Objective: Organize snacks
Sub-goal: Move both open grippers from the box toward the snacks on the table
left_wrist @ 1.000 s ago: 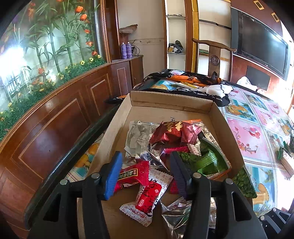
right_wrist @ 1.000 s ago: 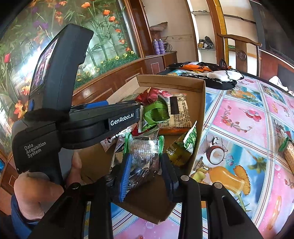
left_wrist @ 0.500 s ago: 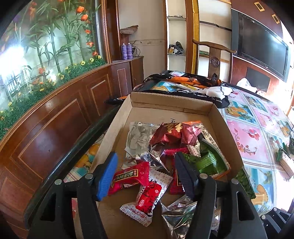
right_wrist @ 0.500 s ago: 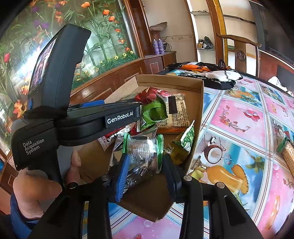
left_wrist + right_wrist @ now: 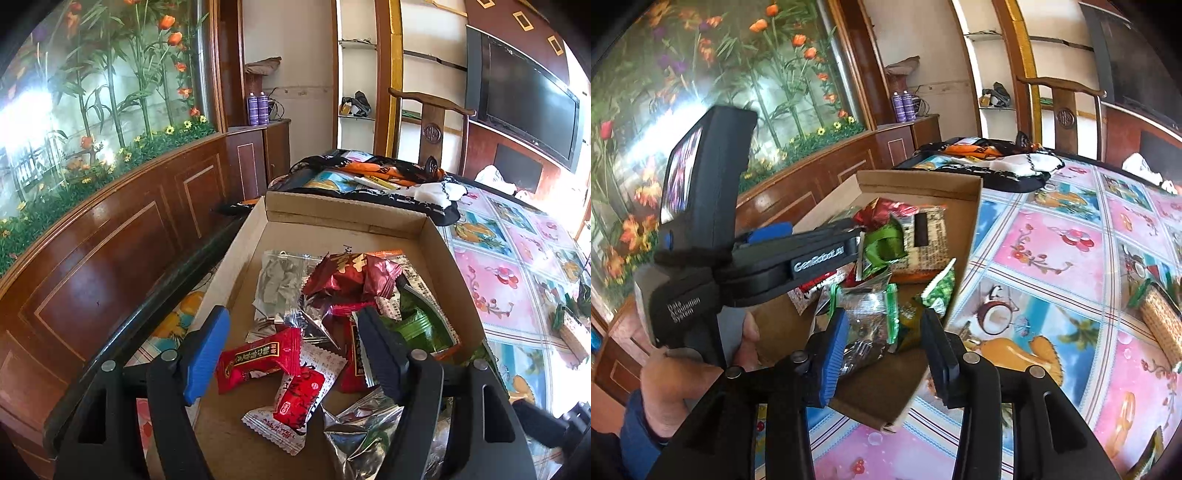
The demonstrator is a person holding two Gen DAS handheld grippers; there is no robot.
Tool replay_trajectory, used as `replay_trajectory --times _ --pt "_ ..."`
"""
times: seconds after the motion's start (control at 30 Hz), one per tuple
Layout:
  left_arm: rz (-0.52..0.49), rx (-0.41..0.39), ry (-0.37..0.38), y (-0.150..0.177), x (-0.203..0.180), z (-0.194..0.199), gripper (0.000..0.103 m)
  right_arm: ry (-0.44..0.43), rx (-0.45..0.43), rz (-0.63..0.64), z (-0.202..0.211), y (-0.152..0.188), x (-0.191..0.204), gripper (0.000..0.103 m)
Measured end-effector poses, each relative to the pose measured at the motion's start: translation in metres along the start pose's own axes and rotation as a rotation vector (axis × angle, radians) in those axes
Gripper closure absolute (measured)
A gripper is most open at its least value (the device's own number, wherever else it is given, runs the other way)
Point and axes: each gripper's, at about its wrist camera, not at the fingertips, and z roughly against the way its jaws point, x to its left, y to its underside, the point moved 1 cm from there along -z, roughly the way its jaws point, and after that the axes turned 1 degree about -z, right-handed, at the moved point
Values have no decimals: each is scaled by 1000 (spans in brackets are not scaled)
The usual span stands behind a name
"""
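A shallow cardboard box [image 5: 343, 218] holds several snack packets: a red candy packet [image 5: 258, 360], a white-and-red packet [image 5: 295, 402], dark red foil packets [image 5: 351, 275], a green packet [image 5: 421, 325] and silver ones. My left gripper [image 5: 291, 354] hangs open over the box's near end, above the red candy packet. My right gripper [image 5: 882, 339] is open at the box's near right corner [image 5: 971, 206]. A silver packet with green edges [image 5: 866, 314] lies between its fingers, loose. The left gripper's body [image 5: 746, 266] shows in the right wrist view.
The box sits at the left edge of a table with a flowered pink-and-blue cloth [image 5: 1052, 258]. A dark wooden partition [image 5: 92, 258] runs along the left. Black and orange cloth [image 5: 376, 177] lies behind the box. A woven basket [image 5: 1161, 317] stands at the right.
Both grippers have opened wider. The right gripper has let go of the silver packet, which now rests in the box. The left gripper has drawn back slightly.
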Motion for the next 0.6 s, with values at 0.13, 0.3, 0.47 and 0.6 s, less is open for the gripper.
replay_trajectory --times 0.13,0.3,0.47,0.6 --pt "5 -18 6 0 -1 3 31 4 -31 -32 14 -3 -11 58" --pt "-15 -35 35 3 -10 7 30 21 -67 -73 30 -4 -26 54" --pt "-29 -48 49 5 -17 11 29 33 -85 -105 40 -4 -37 54" --pt "-6 -54 65 8 -17 16 28 34 -90 -134 45 -5 -45 53"
